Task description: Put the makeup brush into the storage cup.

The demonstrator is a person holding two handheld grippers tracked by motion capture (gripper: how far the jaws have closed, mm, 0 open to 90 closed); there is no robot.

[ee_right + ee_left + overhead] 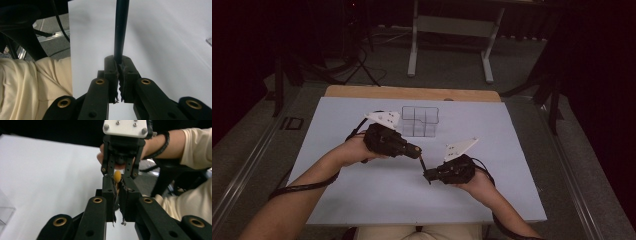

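My left gripper and right gripper both clamp one dark rod — its long axis runs near-to-far between them.

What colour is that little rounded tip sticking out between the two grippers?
Mustard yellow. The tip shows best in the left gripper view, just beyond the left gripper.

On the tabletop, a divided box stands toward the far edge, about midway across. The left gripper is just in front of the box and slightly to its left, above the tabletop. The right gripper is nearer the person and to the right, its tip close to the left one's. A thin stick runs between the two tips, one end in each gripper's fingers. Beyond the tabletop's far edge, a stand is on the floor.
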